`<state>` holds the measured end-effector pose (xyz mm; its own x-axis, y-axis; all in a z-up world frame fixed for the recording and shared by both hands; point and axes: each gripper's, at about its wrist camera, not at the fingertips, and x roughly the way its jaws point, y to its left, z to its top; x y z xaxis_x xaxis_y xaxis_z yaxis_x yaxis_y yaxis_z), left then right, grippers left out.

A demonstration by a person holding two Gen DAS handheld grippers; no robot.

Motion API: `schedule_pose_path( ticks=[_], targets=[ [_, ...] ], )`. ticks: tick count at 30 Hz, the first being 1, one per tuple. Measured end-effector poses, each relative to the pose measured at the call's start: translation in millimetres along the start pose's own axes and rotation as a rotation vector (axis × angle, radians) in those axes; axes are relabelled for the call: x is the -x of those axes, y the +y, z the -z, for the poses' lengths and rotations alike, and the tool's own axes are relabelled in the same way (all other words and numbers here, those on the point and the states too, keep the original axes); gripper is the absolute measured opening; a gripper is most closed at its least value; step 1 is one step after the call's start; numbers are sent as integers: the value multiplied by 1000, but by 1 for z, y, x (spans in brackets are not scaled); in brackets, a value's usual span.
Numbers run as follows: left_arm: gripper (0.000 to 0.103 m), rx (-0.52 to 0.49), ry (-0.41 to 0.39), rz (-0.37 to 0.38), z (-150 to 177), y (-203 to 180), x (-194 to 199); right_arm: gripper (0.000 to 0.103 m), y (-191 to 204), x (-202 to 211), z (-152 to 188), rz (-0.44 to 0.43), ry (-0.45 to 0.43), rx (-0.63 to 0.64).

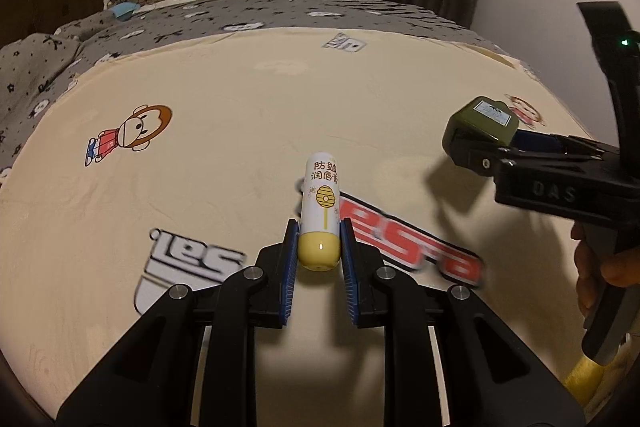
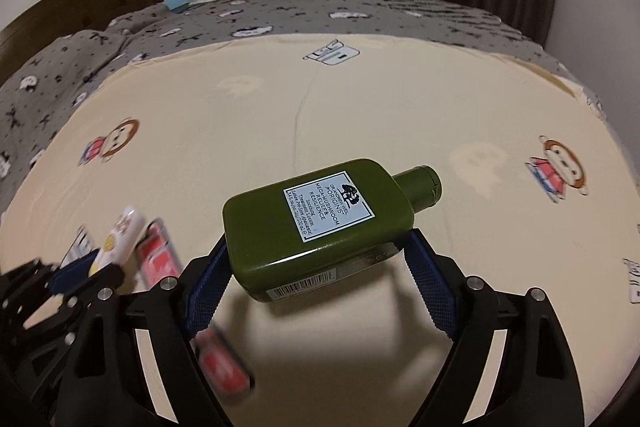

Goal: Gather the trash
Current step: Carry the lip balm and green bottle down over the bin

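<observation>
- Above the bed's cream sheet [image 1: 200, 75], my left hand-held gripper [image 1: 319, 239] is clamped on a lip balm tube [image 1: 320, 211], blue pads pressing its yellow cap end while the white body juts forward past the fingertips.
- That tube looks light, rigid and smooth. I judge the round plastic could roll or squirt out of a two-sided pinch, so the grip belongs on the middle of the barrel rather than at the very end as now.
- Over the same sheet, my right hand-held gripper [image 2: 320, 251] is clenched on a green Origins lotion bottle [image 2: 320, 223], held off the bed with its cap pointing right and its label facing up.
- Its pads bear on the two short ends of the flat body near the base. I reckon the bottle is stiff, glossy and heavier if any lotion remains, so it may tip toward the cap.
- Both items hang clear of the bed; a shadow sits beneath the bottle.
- No bin shows in either view, so I cannot tell where they go.
</observation>
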<state>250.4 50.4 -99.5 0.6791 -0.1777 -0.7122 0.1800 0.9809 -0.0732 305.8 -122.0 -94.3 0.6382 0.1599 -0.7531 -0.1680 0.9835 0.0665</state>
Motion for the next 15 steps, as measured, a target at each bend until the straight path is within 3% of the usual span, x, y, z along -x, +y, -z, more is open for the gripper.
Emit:
schedule_pose_path(
  ticks=[15],
  targets=[
    [19, -86, -58, 86, 63, -63, 81, 84, -29, 139, 99, -37, -126, 103]
  ],
)
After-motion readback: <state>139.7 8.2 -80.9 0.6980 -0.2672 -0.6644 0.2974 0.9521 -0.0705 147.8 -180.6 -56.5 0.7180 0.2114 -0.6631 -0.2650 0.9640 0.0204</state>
